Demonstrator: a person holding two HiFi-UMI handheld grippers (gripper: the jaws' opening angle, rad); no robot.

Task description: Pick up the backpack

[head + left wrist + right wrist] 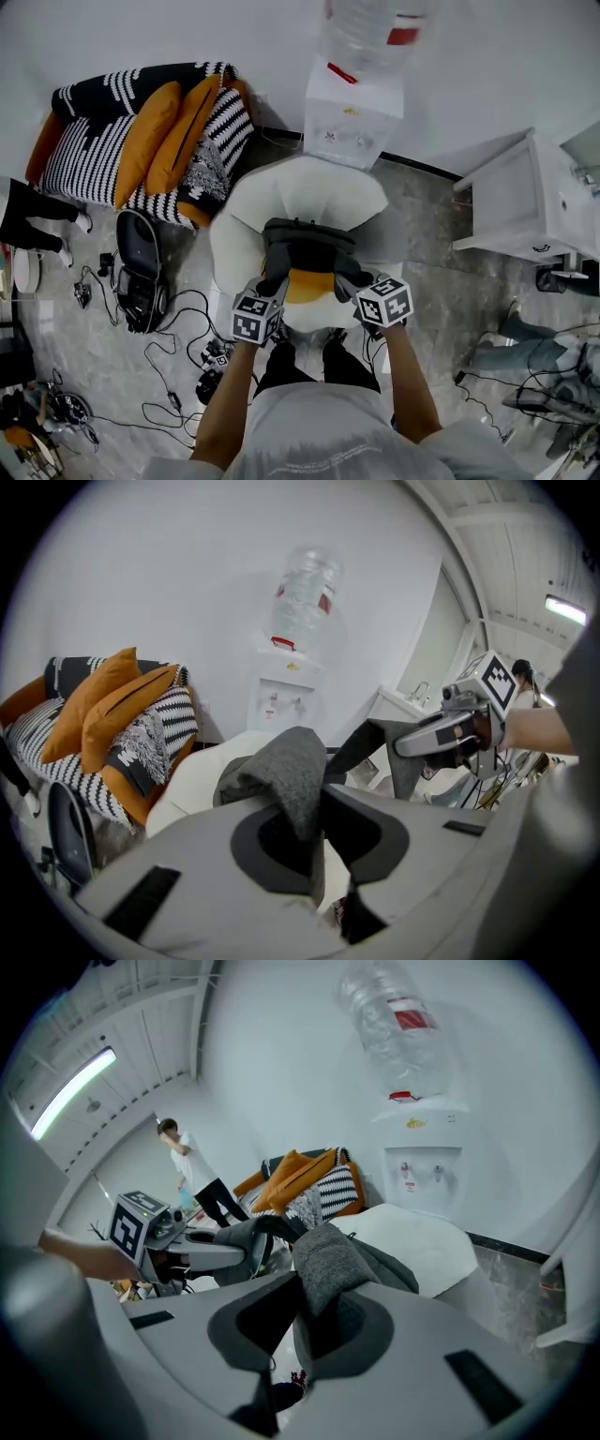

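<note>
Head view: the dark grey backpack (307, 246) lies on a round white seat (281, 192), its long axis seemingly running from 12 to 6 o'clock, an orange panel at the 6 o'clock end nearest the person. The left gripper (271, 289) meets the bag at its 7 o'clock corner and the right gripper (355, 282) at its 5 o'clock corner, so the bag's bulk sits toward 12 o'clock of both sets of jaws, with neither hand the nearer. A water dispenser (353, 112) stands beyond the seat at 12 o'clock. Left gripper view: the jaws are clamped on a fold of the grey left strap (292, 772), which rises between the pads and drapes away toward 10 o'clock to the bag on the seat; the other gripper shows at 2 o'clock. Right gripper view: the jaws are likewise closed on the grey right strap (330, 1262), the fabric bunched between the pads, with the bag and seat running off toward 2 o'clock and the left gripper at 9 o'clock. With one strap pinched on each side, an even, level rise of both hands looks like what the lift turns on; an uneven pull would likely tip the bag sideways.
</note>
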